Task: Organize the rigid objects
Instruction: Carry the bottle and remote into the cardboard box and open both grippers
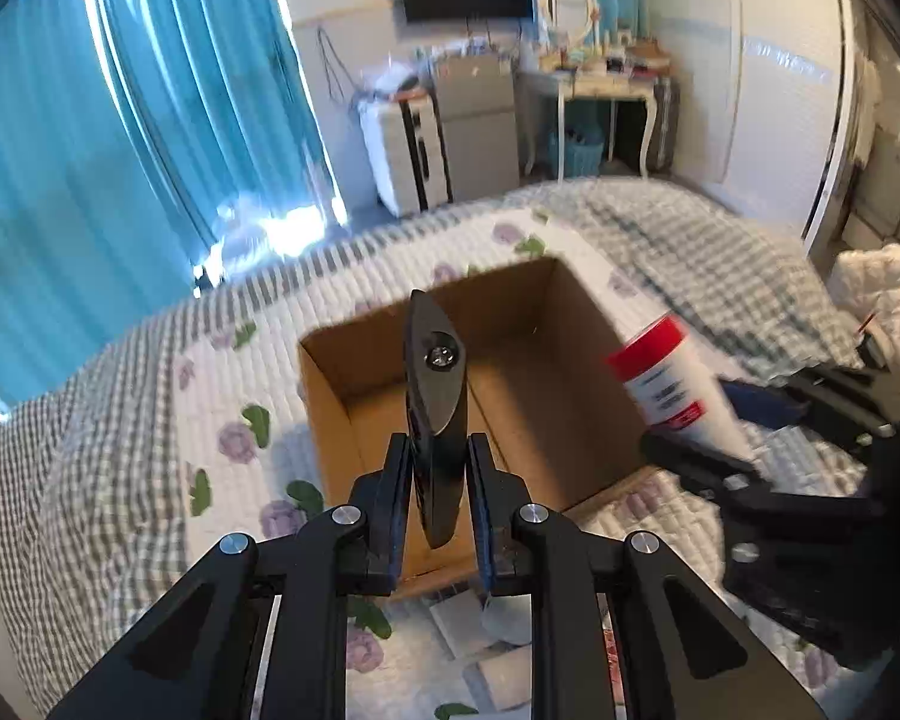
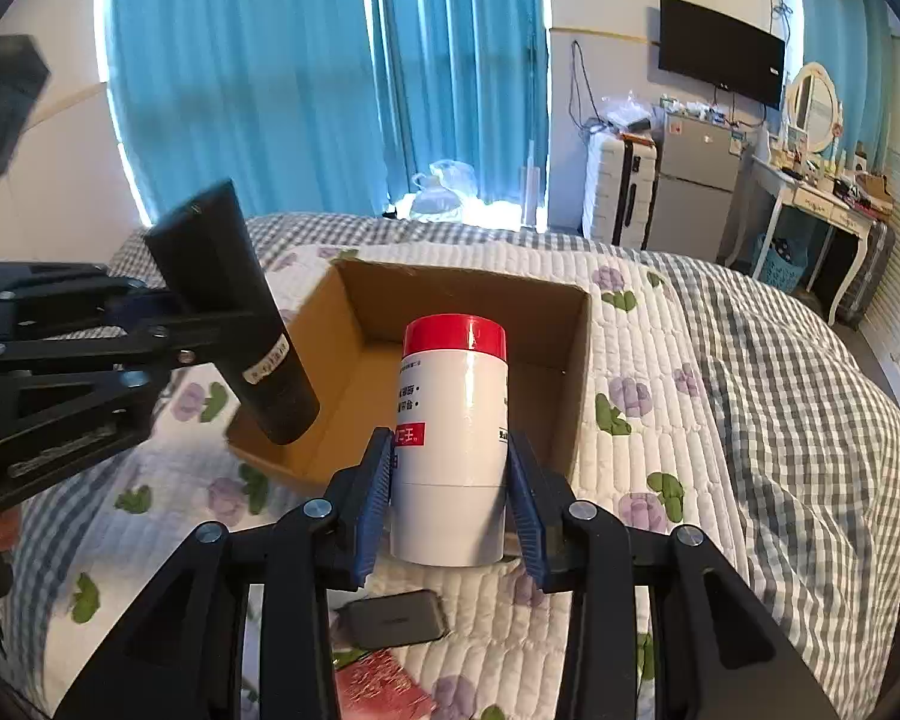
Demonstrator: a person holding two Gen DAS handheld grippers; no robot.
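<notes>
Holding items above empty cardboard box point(image 2: 576, 360): left gripper point(image 1: 437, 498) clamps black tube point(image 1: 435, 396), right gripper point(image 2: 450, 501) clamps red-capped bottle point(image 2: 453, 432). Nothing boxed; black case point(image 2: 393, 618) remains on quilt point(image 2: 720, 420).

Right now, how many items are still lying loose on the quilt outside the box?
2 that I can see: a dark flat case and a red packet, both on the quilt below the right hand-held gripper. More may be hidden under the grippers.
</notes>
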